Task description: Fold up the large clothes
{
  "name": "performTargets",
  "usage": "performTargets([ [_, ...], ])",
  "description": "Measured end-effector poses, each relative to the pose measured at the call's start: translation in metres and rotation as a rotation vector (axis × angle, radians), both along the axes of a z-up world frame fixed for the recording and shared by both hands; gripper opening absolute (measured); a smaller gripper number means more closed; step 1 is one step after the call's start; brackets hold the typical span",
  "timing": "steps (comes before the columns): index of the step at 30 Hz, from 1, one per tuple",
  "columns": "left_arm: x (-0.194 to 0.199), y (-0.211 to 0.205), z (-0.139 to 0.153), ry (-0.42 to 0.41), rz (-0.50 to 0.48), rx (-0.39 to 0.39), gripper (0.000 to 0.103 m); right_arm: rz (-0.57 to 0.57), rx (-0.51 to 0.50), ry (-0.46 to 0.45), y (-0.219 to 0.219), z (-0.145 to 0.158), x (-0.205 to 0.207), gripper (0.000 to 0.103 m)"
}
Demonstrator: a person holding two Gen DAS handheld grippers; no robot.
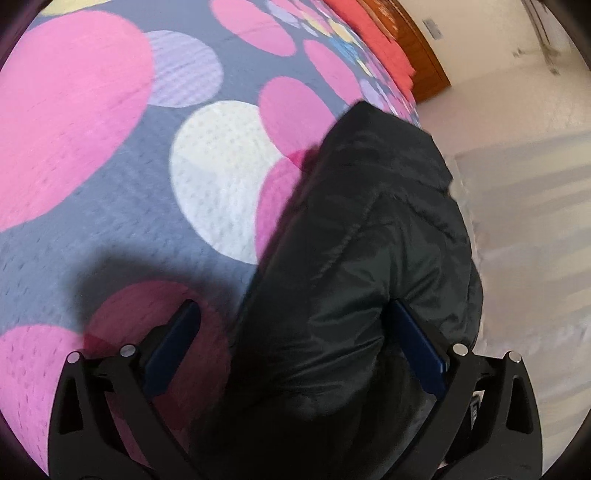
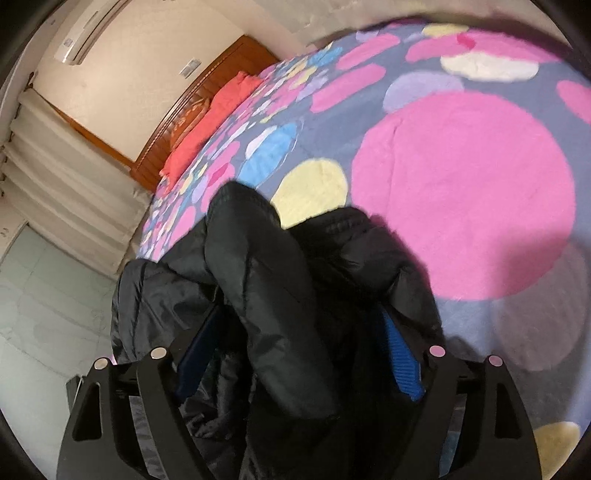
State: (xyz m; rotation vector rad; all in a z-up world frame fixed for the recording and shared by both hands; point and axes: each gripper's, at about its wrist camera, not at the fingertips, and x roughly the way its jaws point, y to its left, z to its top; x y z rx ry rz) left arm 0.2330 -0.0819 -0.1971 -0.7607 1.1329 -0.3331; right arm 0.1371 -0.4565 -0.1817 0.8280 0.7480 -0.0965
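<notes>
Jacket [image 1: 369, 266], black, puffy, quilted, lies bunched at the edge of the bed, on the spotted bedspread [image 1: 122, 236], part of it hanging over toward the floor [image 1: 524, 206].

Left gripper [image 1: 295, 350]: jaws spread wide, blue pads on the inner faces. Jacket bulk fills the gap between them. The right finger [image 1: 421, 350] sits against the fabric; the left finger [image 1: 170, 350] stands off from it, over a pink dot in shadow. No pinch visible, fabric is not clamped.

Right gripper [image 2: 295, 354]: also wide apart, blue pads showing. A thick rolled part of the jacket [image 2: 266, 295], maybe a sleeve, runs up between the fingers and beyond the tips. Folds of fabric drape over both fingers and cover most of the left pad [image 2: 199, 350]; the right pad [image 2: 402, 362] is half in view. Cannot tell if the fabric merely rests there, but the jaws are not closed on it.

Bedspread is grey-blue with big pink, white, yellow, lilac and blue circles. At the far end of the bed a red pillow [image 2: 210, 122] lies against a wooden headboard [image 2: 173, 114]. An air-conditioning unit [image 2: 88, 29] hangs on the wall above. Both views are motion-blurred.
</notes>
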Motion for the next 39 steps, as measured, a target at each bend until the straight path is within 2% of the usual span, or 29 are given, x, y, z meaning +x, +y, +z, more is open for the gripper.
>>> performTargets([
  [2,0.000,-0.005,0.000,-0.011,-0.041,-0.002,0.101,0.027,-0.003,-0.001,0.003,0.000,0.001,0.081],
  [3,0.000,-0.007,0.000,-0.012,-0.056,-0.010,0.100,0.053,-0.013,0.008,0.007,-0.001,0.001,0.077],
  [5,0.000,-0.014,-0.005,-0.007,-0.105,-0.079,0.085,0.075,-0.044,0.021,0.014,-0.001,0.001,0.070],
  [6,-0.001,-0.016,-0.006,-0.003,-0.106,-0.089,0.084,0.077,-0.059,0.021,0.018,0.000,0.000,0.065],
  [11,-0.007,-0.020,-0.003,-0.024,-0.108,-0.070,0.076,0.080,-0.026,-0.004,0.022,-0.001,-0.005,0.048],
  [15,-0.014,-0.022,0.002,-0.041,-0.114,-0.045,0.073,0.074,-0.009,-0.038,0.024,-0.001,-0.010,0.040],
  [22,-0.011,-0.028,0.018,-0.082,-0.130,-0.008,0.068,0.051,-0.005,-0.077,0.028,0.003,-0.024,0.033],
  [28,-0.018,-0.014,0.025,-0.103,-0.128,0.005,0.067,0.051,0.001,-0.106,0.039,0.011,-0.027,0.030],
  [32,-0.014,0.006,0.029,-0.123,-0.113,0.017,0.067,0.076,0.013,-0.123,0.052,0.015,-0.010,0.029],
  [39,0.012,0.053,0.044,-0.151,-0.057,0.048,0.067,0.156,0.042,-0.159,0.089,0.025,0.047,0.026],
])
